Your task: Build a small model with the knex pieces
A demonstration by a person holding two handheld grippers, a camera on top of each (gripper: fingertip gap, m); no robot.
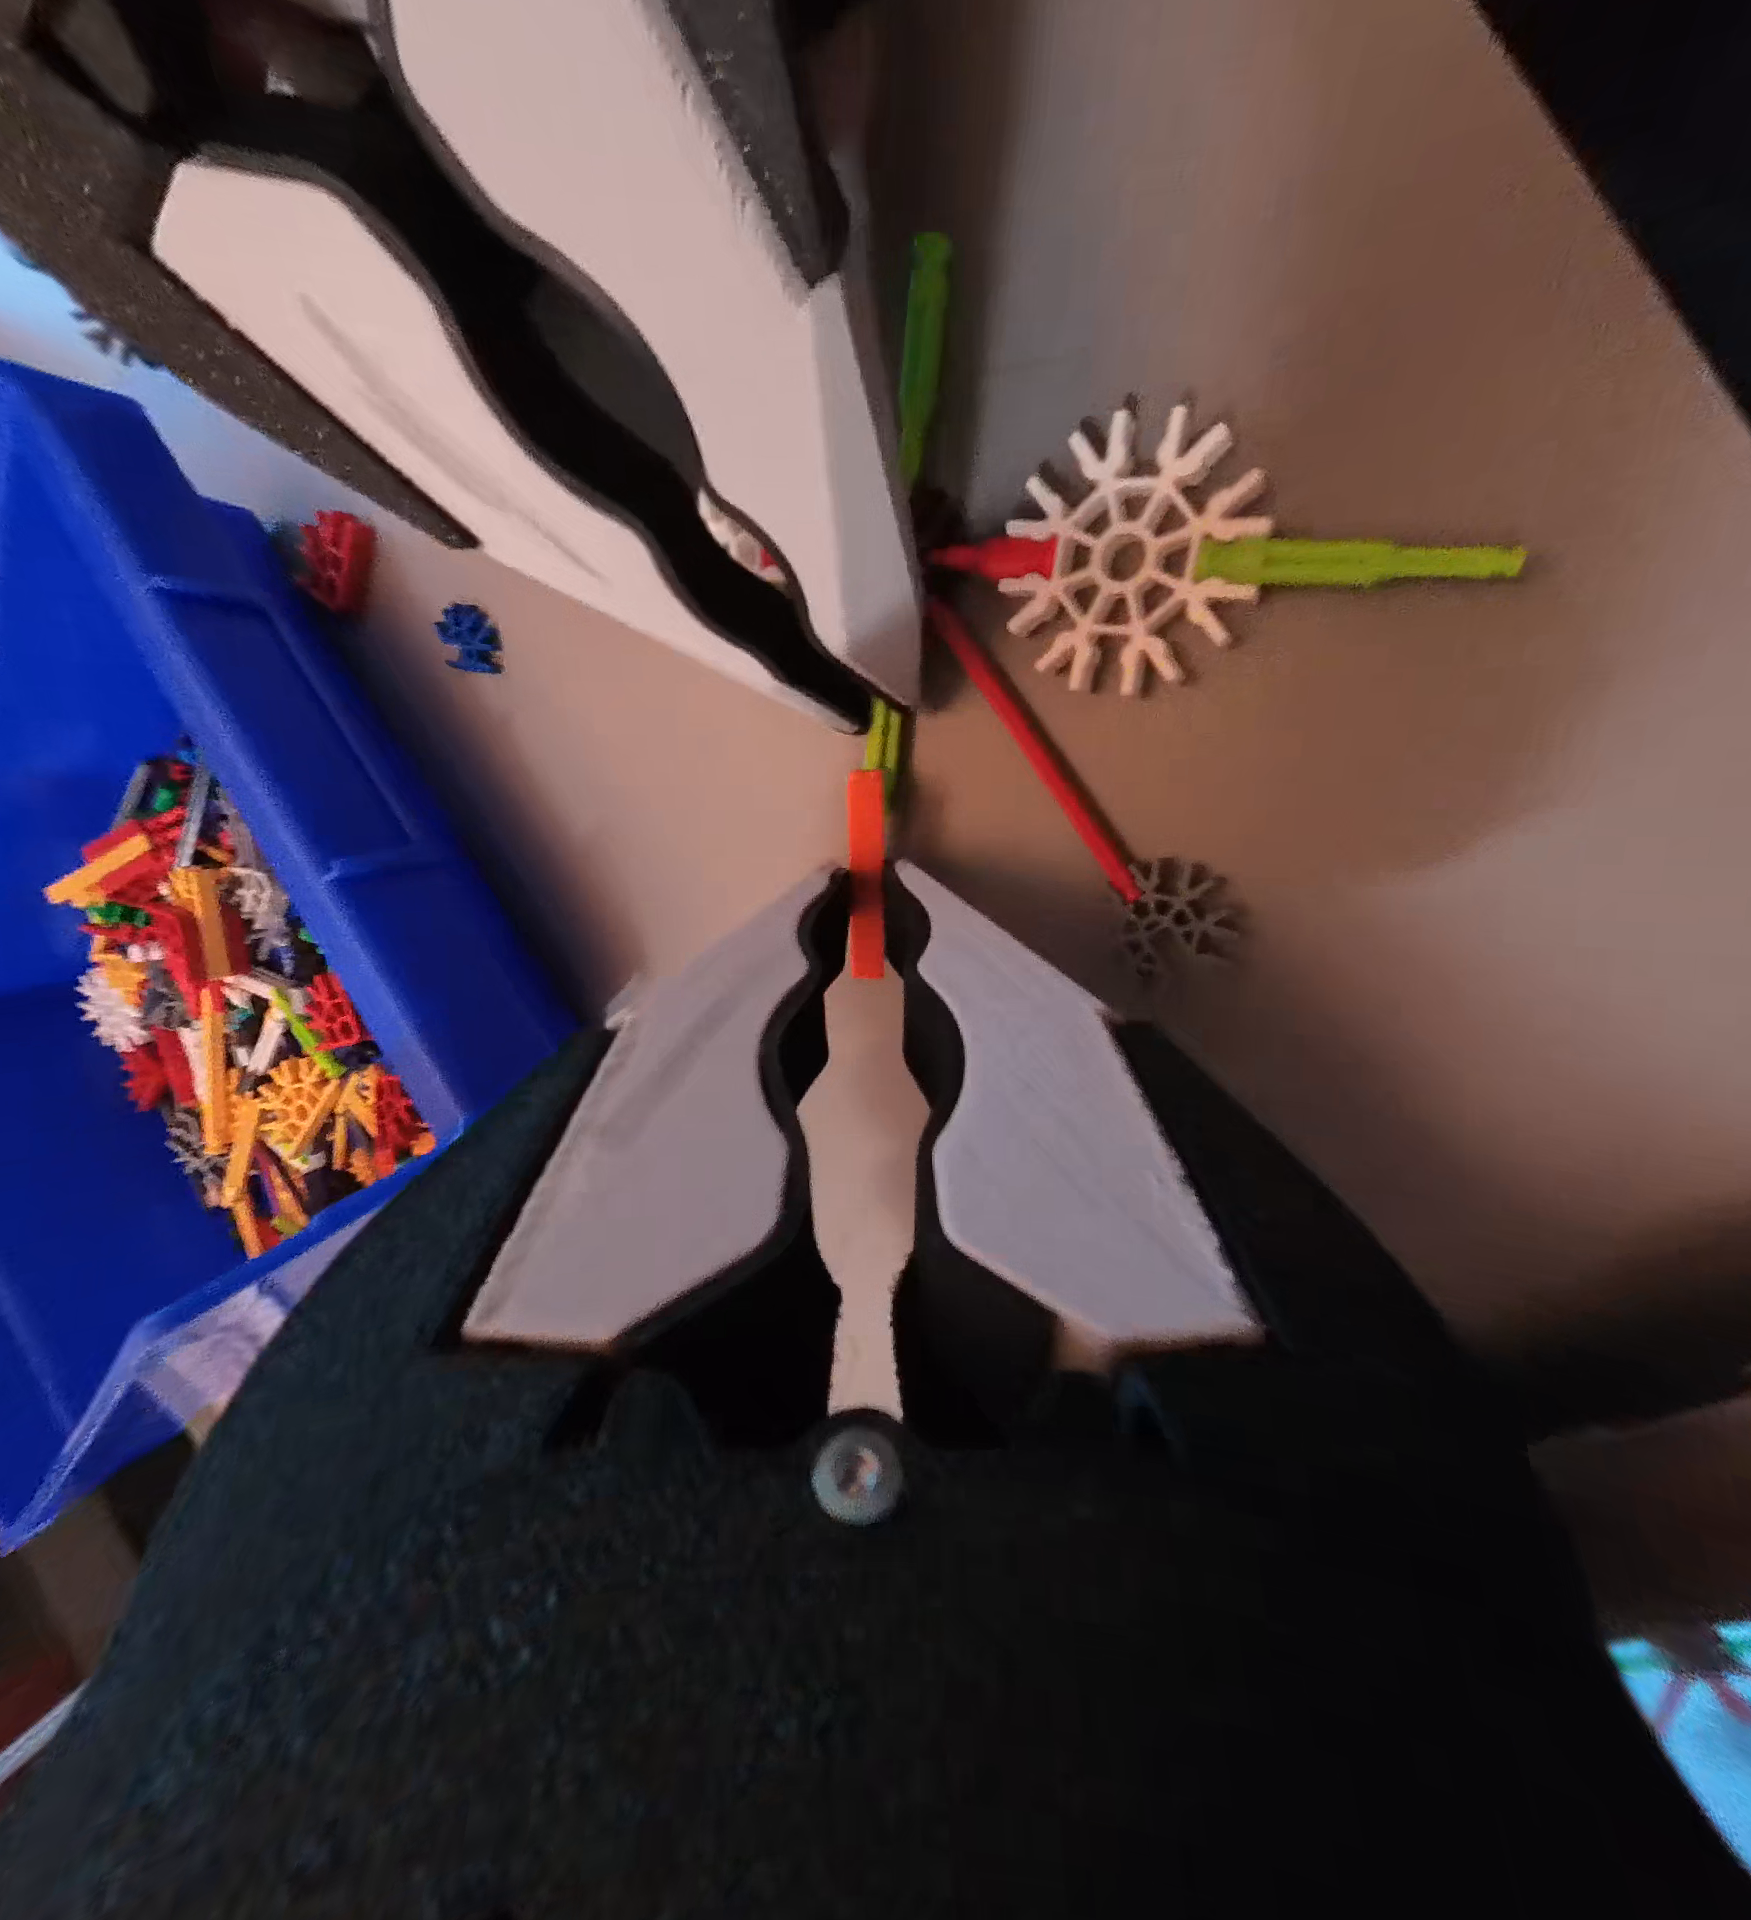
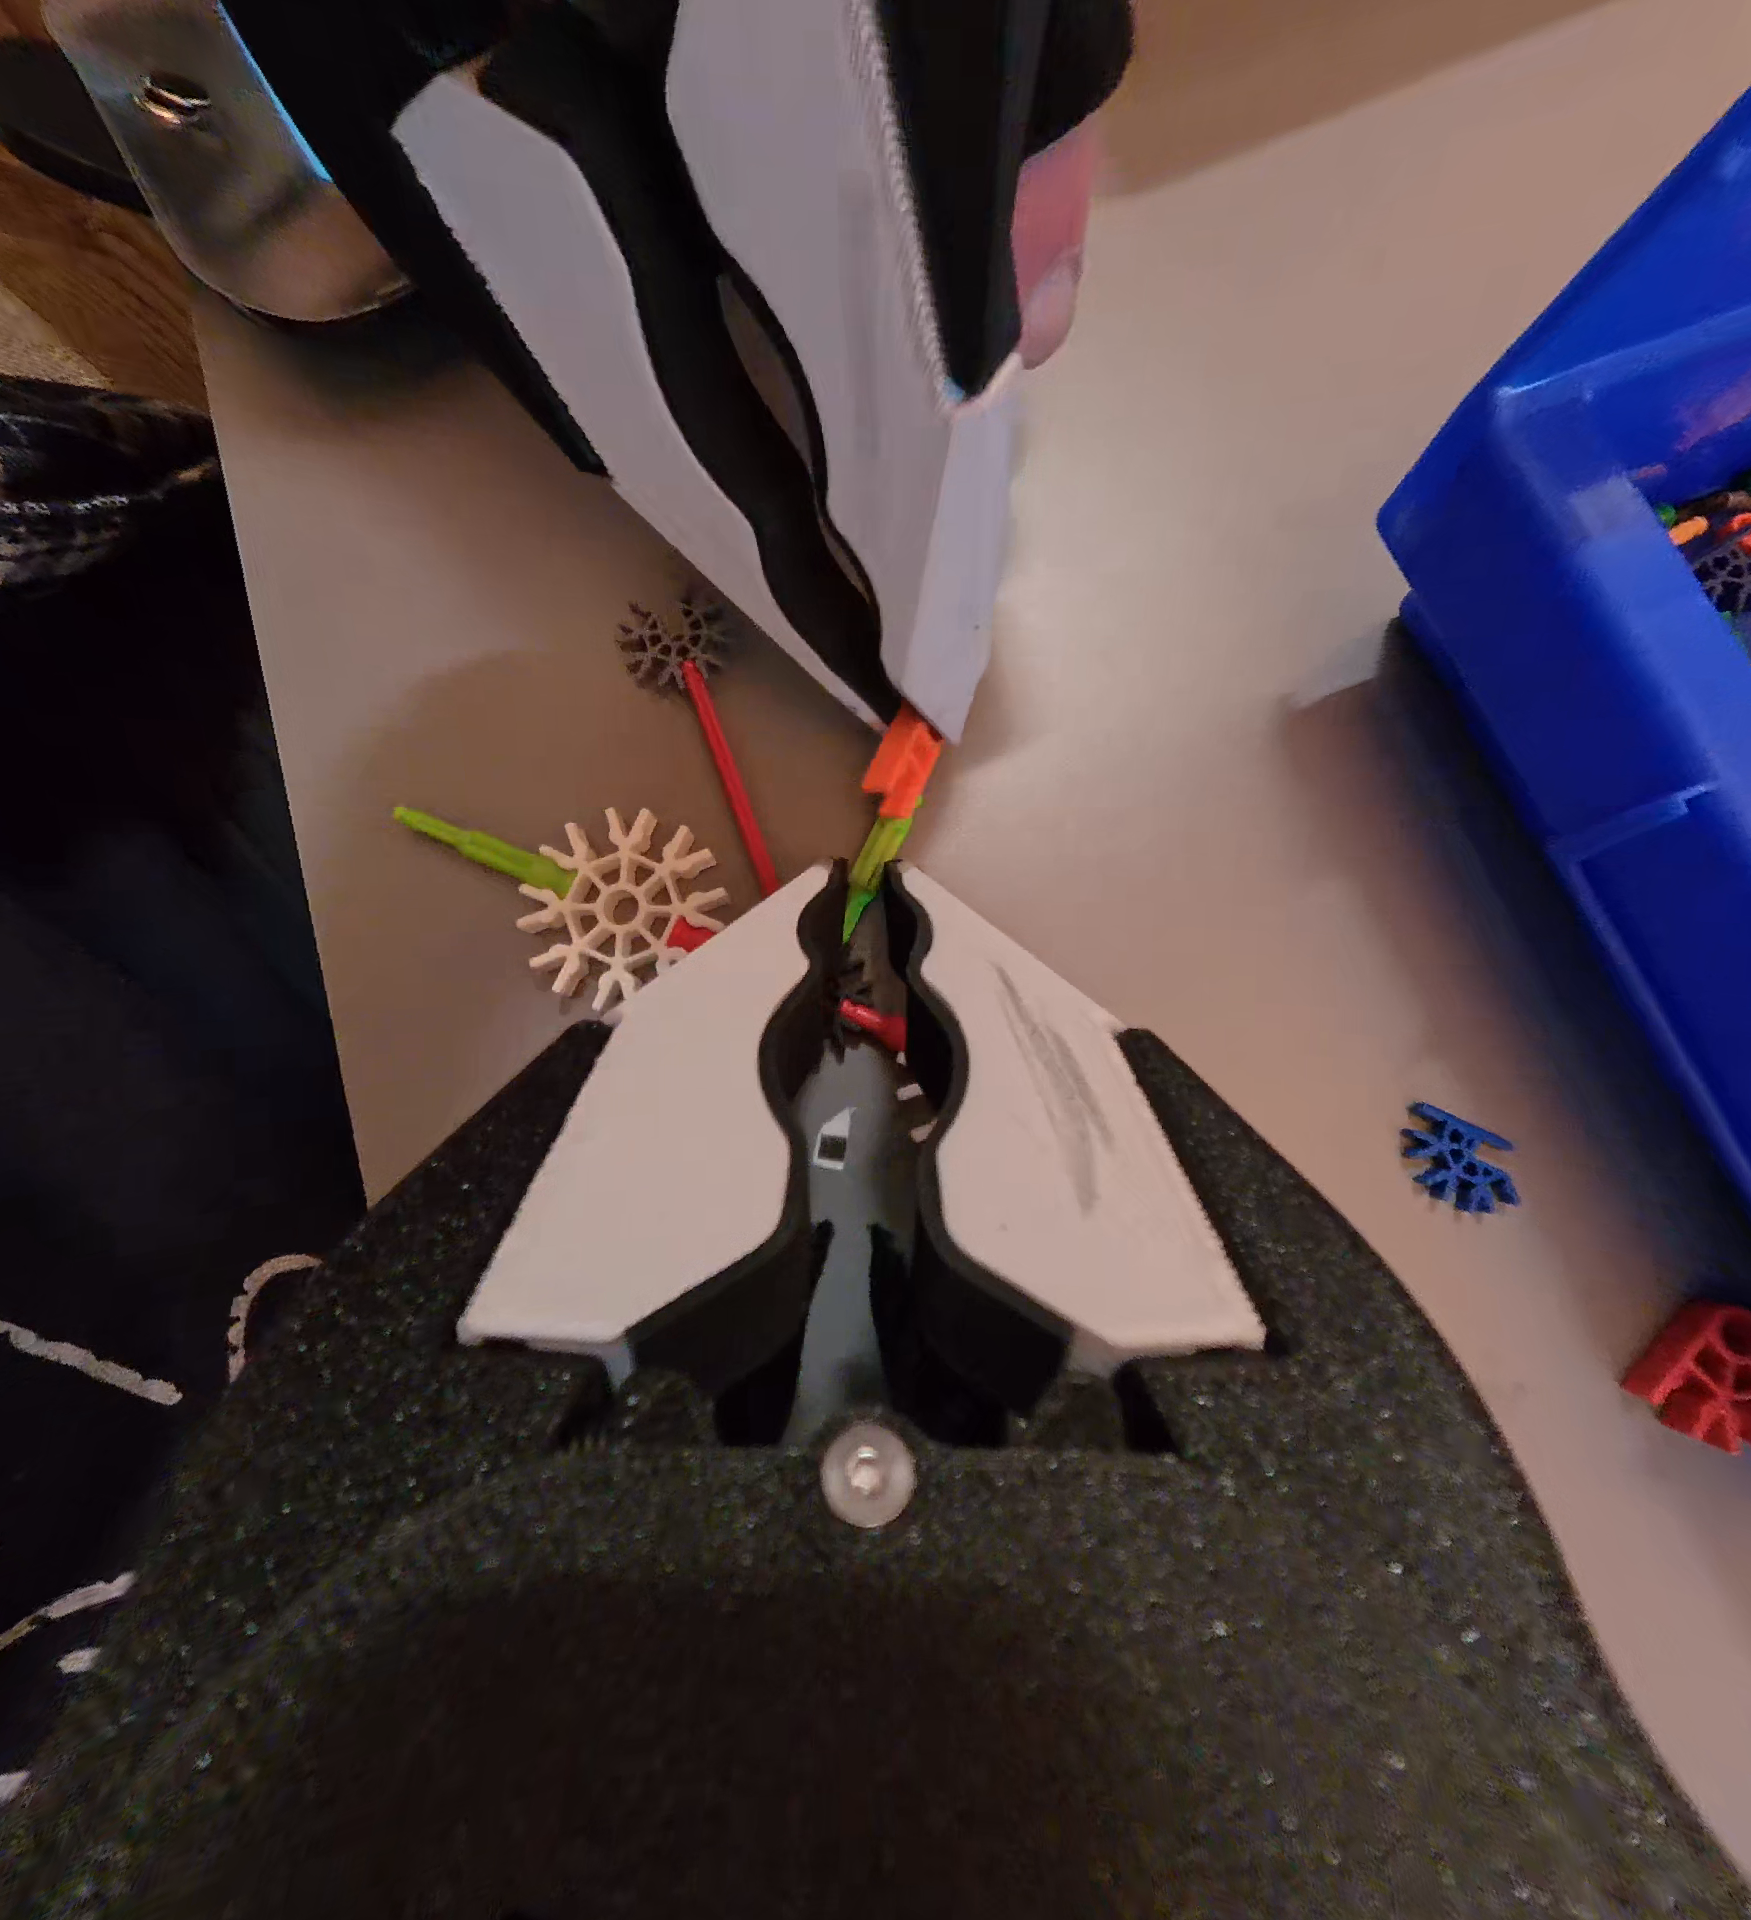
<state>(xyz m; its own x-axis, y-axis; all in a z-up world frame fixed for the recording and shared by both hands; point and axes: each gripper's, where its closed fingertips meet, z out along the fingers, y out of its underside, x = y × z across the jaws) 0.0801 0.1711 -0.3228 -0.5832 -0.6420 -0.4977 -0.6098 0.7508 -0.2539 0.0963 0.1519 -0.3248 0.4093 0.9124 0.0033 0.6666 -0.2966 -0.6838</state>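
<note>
My left gripper is shut on an orange connector, which sits on the end of a short green rod. My right gripper comes in from the upper left and is shut on that rod. In the right wrist view, my right gripper pinches the green rod, and a dark hub shows between its fingers. The left gripper holds the orange connector just beyond. A white snowflake connector, a red rod and a grey connector branch from the hub.
A blue bin holds several mixed pieces. A loose blue connector and a red connector lie on the pale table beside it. A person's dark clothing is at the table edge. Only a small space, under 4 cm, lies between the two pairs of fingers.
</note>
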